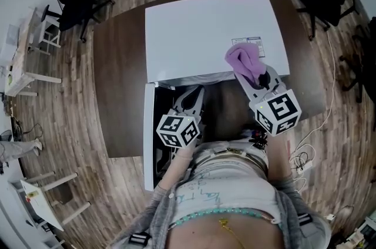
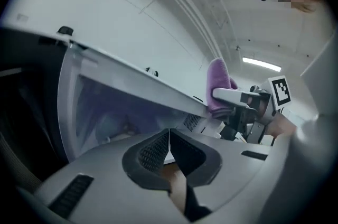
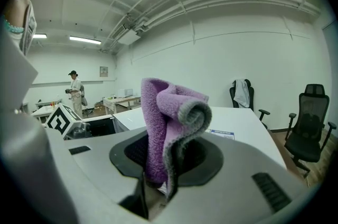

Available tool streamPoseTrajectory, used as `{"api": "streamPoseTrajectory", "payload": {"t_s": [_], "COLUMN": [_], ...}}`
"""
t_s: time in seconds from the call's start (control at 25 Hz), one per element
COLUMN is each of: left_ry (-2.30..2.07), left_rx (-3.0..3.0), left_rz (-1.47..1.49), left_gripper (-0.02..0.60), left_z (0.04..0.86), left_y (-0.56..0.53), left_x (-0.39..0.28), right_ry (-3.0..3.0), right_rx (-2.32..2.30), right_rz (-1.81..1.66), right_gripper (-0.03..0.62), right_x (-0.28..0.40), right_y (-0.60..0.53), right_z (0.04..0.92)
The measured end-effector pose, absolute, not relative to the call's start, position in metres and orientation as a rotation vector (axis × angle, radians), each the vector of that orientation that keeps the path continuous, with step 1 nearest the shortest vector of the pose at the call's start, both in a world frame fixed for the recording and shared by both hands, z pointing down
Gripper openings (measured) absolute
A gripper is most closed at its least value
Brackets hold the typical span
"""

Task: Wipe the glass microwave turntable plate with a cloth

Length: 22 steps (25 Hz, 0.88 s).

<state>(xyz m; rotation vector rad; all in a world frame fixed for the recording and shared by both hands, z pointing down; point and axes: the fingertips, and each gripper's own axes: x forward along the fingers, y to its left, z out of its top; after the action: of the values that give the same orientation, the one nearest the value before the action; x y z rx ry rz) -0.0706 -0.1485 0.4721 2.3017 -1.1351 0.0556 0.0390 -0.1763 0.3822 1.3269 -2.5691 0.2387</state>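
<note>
Purple cloth (image 3: 169, 122) pinched in the right gripper (image 3: 161, 178)
The fingers are closed on the folded cloth, which stands upright above them with its rolled edge curling to the right. Behind it lies the microwave's flat white top (image 3: 237, 122). A person (image 3: 75, 92) stands far off at left, and black office chairs (image 3: 309, 122) are at right.

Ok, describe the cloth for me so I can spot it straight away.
Find the big white microwave on the brown table. At its front edge, on the right, the right tongs are shut on the cloth, a folded fluffy purple rag with a grey hem. Nothing else nearby is purple.
</note>
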Motion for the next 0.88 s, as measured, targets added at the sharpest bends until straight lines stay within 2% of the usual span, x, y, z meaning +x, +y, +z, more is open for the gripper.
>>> {"api": "streamPoseTrajectory", "payload": {"t_s": [0.2, 0.4, 0.88], "left_ry": [-1.151, -1.183, -1.274], "left_rx": [2.167, 2.122, 1.843], "left_rz": [0.039, 0.115, 0.071], "left_gripper": [0.015, 0.091, 0.173], "left_z": [0.507, 0.533, 0.580], "left_y": [-0.153, -0.156, -0.173], "left_x": [-0.072, -0.073, -0.085], "right_ry": [-2.584, -2.591, -2.559], "right_rx": [1.297, 1.280, 1.263], "right_rz": [0.266, 0.283, 0.262], "right_gripper": [0.117, 0.117, 0.117], "right_x": [0.041, 0.041, 0.036], "right_y": [-0.181, -0.185, -0.187], "right_z": [0.384, 0.390, 0.390]}}
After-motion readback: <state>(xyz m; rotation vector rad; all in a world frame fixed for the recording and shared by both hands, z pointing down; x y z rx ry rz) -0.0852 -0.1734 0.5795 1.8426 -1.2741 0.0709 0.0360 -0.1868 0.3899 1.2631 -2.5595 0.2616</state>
